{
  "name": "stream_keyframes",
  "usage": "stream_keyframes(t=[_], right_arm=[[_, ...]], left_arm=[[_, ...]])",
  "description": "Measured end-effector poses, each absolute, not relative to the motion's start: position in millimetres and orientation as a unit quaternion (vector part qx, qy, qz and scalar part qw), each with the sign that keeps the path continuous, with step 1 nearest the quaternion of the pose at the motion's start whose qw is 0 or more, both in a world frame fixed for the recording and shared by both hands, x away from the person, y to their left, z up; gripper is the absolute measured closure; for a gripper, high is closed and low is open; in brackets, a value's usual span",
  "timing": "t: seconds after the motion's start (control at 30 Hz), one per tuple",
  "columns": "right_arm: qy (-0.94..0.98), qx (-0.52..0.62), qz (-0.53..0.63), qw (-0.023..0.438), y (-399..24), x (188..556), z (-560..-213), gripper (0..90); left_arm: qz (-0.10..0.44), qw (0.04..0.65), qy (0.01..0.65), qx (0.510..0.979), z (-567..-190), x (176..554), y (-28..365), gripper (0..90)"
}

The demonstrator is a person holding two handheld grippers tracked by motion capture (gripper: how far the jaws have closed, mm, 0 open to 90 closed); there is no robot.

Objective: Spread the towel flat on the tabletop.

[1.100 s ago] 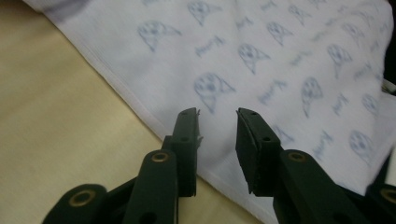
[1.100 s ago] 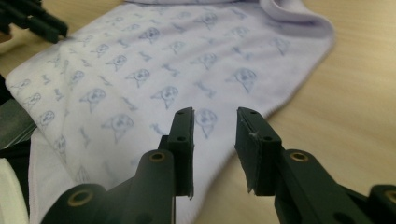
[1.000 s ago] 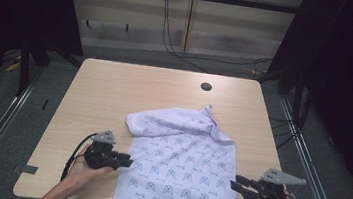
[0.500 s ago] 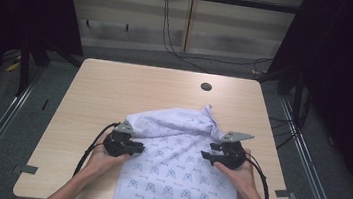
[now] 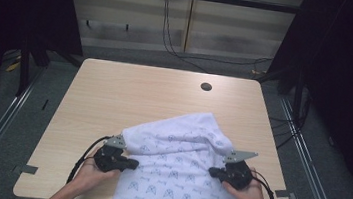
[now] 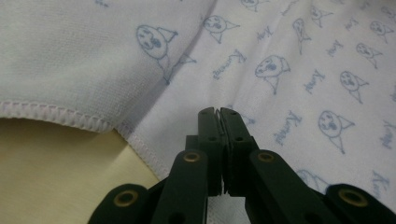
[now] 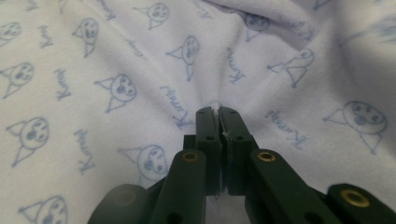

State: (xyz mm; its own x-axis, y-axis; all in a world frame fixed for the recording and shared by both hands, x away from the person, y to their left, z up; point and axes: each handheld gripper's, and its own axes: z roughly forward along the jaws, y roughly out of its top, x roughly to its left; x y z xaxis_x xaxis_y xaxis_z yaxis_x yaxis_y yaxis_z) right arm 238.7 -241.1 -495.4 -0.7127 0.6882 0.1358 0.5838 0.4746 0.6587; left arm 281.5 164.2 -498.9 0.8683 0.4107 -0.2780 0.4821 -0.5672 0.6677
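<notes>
At the near edge of the table (image 5: 115, 87), the left hand-held gripper (image 5: 129, 163) and the right hand-held gripper (image 5: 212, 172) had each just closed, jaws together and pinching the one white printed cloth (image 5: 176, 175) between them. A thin fold of it showed between the right one's tips. Beyond the cloth, a single dark hole (image 5: 206, 87) sat in the far tabletop.

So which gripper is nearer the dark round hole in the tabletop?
Right. The right gripper sits at the cloth's right side, below the hole; the left gripper is farther off, across the cloth.
</notes>
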Motion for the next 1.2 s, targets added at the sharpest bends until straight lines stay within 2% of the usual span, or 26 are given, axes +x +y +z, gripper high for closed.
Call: stream_keyframes(t=[0.2,0.3,0.37,0.47,0.57,0.6,0.67,0.8,0.9,1.03,1.07,1.2], right_arm=[[0.865,0.354,0.355,0.023,-243,196,-493,87.6],[0.873,0.342,0.349,0.008,-241,184,-491,87.0],[0.875,0.340,0.345,0.006,-239,184,-490,83.5],[0.864,0.335,0.375,0.013,-241,193,-487,79.6],[0.846,0.345,0.405,0.025,-246,207,-480,78.4],[0.844,0.348,0.408,0.031,-247,212,-478,78.1],[0.841,0.350,0.410,0.038,-246,221,-478,76.8],[0.838,0.356,0.412,0.045,-245,232,-479,74.8],[0.835,0.356,0.416,0.045,-247,234,-479,74.2],[0.836,0.358,0.412,0.050,-249,232,-479,72.9],[0.835,0.360,0.413,0.050,-249,232,-479,72.6],[0.833,0.364,0.414,0.054,-250,234,-478,71.8]], left_arm=[[-0.086,0.382,0.233,0.890,-497,247,167,86.6],[-0.094,0.408,0.241,0.875,-491,242,176,77.3],[-0.080,0.441,0.259,0.855,-482,250,189,74.1],[-0.062,0.478,0.320,0.815,-477,277,210,73.1],[-0.035,0.455,0.360,0.814,-486,306,215,70.2],[-0.020,0.443,0.372,0.815,-489,313,213,66.1],[-0.001,0.422,0.371,0.827,-494,325,209,60.0],[0.009,0.407,0.372,0.834,-501,332,206,57.7],[0.009,0.398,0.349,0.848,-500,326,202,60.8],[-0.013,0.393,0.301,0.869,-500,319,193,81.8],[-0.013,0.390,0.298,0.871,-500,318,190,84.4],[-0.005,0.389,0.308,0.868,-498,325,192,87.0]])
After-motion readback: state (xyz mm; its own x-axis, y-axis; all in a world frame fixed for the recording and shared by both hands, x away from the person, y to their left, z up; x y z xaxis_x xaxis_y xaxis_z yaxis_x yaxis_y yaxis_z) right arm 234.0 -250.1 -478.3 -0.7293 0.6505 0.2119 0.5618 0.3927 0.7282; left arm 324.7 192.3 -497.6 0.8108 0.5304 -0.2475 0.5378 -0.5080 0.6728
